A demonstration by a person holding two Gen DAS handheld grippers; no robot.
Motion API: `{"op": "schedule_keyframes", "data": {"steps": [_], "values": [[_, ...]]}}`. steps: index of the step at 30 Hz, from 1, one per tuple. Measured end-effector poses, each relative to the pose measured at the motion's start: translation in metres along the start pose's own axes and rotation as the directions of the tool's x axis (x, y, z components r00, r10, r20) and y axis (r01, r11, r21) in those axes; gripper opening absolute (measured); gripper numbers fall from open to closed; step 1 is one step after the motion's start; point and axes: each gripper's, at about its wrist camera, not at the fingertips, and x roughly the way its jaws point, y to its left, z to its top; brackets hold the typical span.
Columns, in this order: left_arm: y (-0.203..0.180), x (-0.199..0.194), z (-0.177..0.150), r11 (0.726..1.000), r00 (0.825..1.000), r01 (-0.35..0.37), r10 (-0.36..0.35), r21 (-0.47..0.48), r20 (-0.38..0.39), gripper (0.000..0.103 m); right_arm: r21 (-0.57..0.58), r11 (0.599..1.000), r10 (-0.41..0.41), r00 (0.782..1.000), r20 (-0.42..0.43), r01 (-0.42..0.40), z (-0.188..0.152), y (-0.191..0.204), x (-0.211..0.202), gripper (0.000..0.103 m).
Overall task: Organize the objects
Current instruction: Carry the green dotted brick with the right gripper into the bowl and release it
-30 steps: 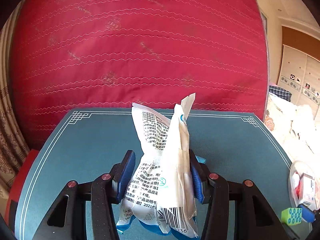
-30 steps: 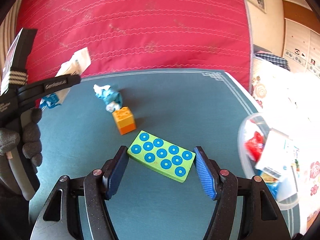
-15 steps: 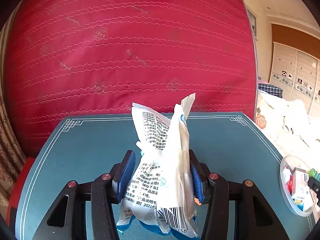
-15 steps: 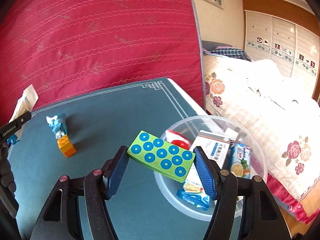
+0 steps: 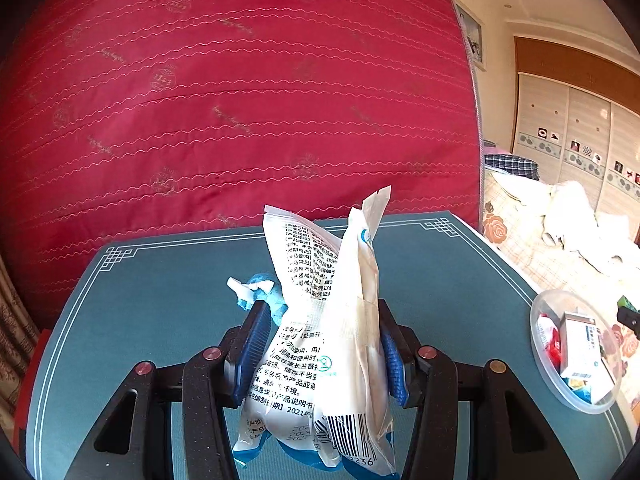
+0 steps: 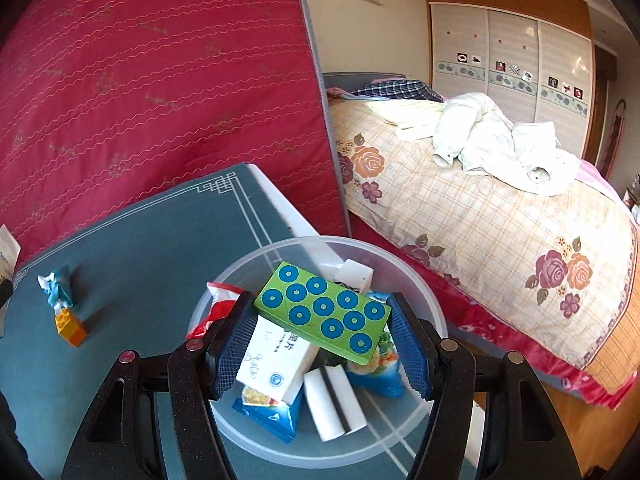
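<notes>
My left gripper (image 5: 322, 354) is shut on a white printed plastic packet (image 5: 324, 332) and holds it upright above the teal table mat (image 5: 160, 300). My right gripper (image 6: 322, 344) is shut on a green block with blue circles (image 6: 324, 312) and holds it over the clear plastic bowl (image 6: 400, 268). The bowl holds a white box (image 6: 276, 364), snack packets and a white sponge. The bowl also shows at the right in the left wrist view (image 5: 576, 348).
A crumpled blue and white wrapper (image 6: 58, 288) and an orange brick (image 6: 71, 326) lie on the mat to the left. The wrapper also shows behind the packet (image 5: 256, 292). A red mattress (image 6: 140, 80) stands behind the table. A bed (image 6: 480, 208) is on the right.
My right gripper has carried the green block to the right, from above the mat to over the bowl. My left gripper still holds the packet and its view has swung slightly right.
</notes>
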Motion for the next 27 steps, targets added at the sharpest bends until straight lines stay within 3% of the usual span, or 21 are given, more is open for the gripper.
{"op": "schedule_keyframes", "data": {"steps": [11,18,27], "values": [[-0.030,-0.001,-0.010,0.997,0.999,0.040,-0.039,0.068,-0.016,0.054,0.120,0.992,0.057,0.992,-0.115,-0.043,0.014,-0.017,0.049,0.067],[-0.036,0.003,-0.011,0.995,0.999,0.048,-0.047,0.082,-0.024,0.054,0.125,0.991,0.057,0.986,-0.157,-0.037,0.026,-0.014,0.078,0.068],[-0.040,0.005,-0.015,0.995,0.998,0.054,-0.051,0.089,-0.034,0.054,0.114,0.991,0.079,0.988,-0.133,-0.064,0.022,-0.018,0.063,0.068]]}}
